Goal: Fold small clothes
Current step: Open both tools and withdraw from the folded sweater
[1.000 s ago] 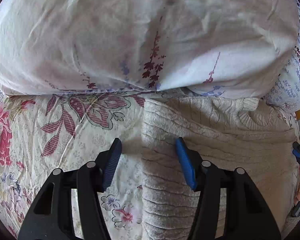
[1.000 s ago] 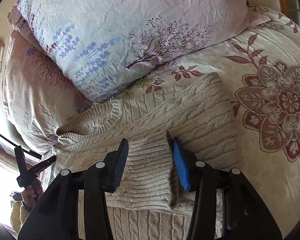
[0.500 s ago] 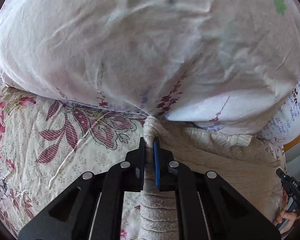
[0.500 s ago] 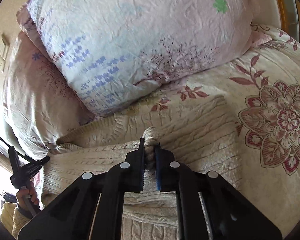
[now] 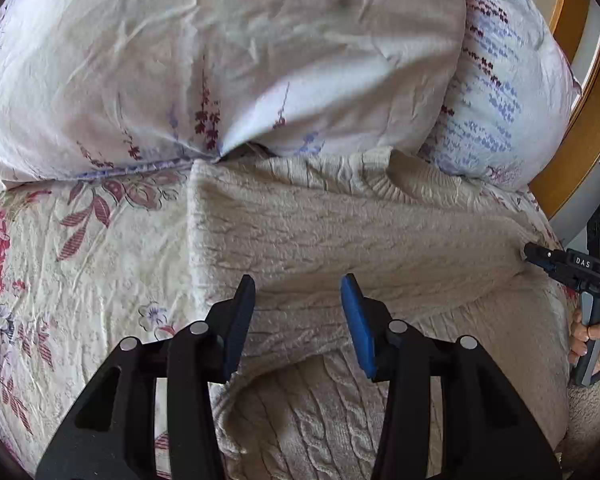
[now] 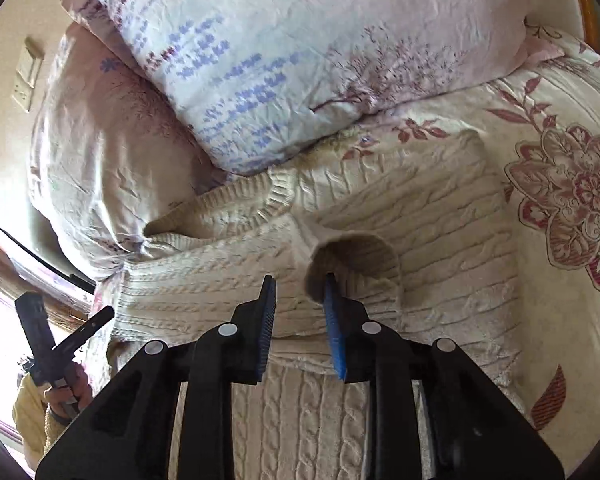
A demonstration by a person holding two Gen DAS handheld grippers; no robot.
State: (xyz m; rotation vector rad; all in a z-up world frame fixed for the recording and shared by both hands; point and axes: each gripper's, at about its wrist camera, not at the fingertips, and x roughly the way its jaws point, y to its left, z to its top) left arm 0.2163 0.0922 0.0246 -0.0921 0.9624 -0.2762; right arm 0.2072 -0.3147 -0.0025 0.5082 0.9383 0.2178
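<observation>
Sweater on bed, both grippers open

Sweater (image 5: 340,240) — cream cable-knit, lies across centre of left wrist frame on floral bedspread (image 5: 80,280), collar end touching the pillows at upper frame. Sleeve folded across the body, running from centre to right edge in left view. Left gripper (image 5: 298,312) at lower centre, jaws spread wide, holding nothing; blue pad on the right finger, black on the left, both over the folded sleeve layer; contact with the knit cannot be told. White pillow (image 5: 220,60) fills upper frame; second pillow with blue print (image 5: 500,92) upper right, wooden headboard (image 5: 580,140) behind it. Other gripper visible at right edge of left view, hand on its handle.

Right wrist view: sweater (image 6: 420,220) centre frame, ribbed neckline centre-left against the pillows. Right gripper (image 6: 300,308) lower centre, jaws parted moderately, gripping nothing. Ribbed cuff (image 6: 356,264) stands open like a tube just above the blue finger (image 6: 334,320), tip at or inside cuff opening; contact unclear. Blue-print pillow (image 6: 300,60) upper centre, pinkish pillow (image 6: 100,152) left. Wall switch (image 6: 28,76) upper left.
</observation>
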